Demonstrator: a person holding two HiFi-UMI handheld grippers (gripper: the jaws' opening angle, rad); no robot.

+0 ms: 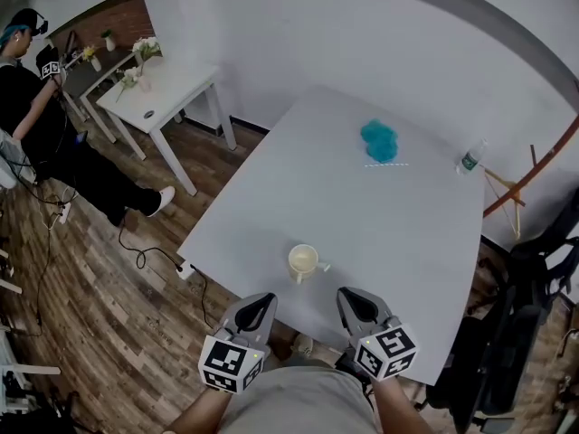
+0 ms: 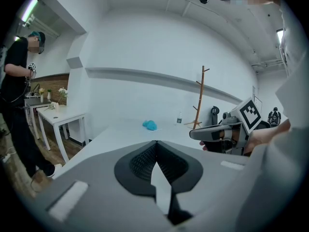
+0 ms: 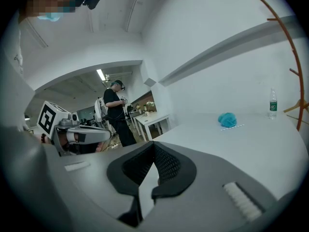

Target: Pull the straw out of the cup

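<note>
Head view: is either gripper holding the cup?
No: the cup stands free on the table, while the left gripper and right gripper sit shut and empty at the near edge, clear of it.

Cup (image 1: 304,262) on the table (image 1: 407,233), by its near edge
It stands just beyond my left gripper (image 1: 261,300) and right gripper (image 1: 349,295), between them. A cloth (image 1: 379,141) lies far behind it, with a bottle (image 1: 469,159) at the far right edge.
</note>
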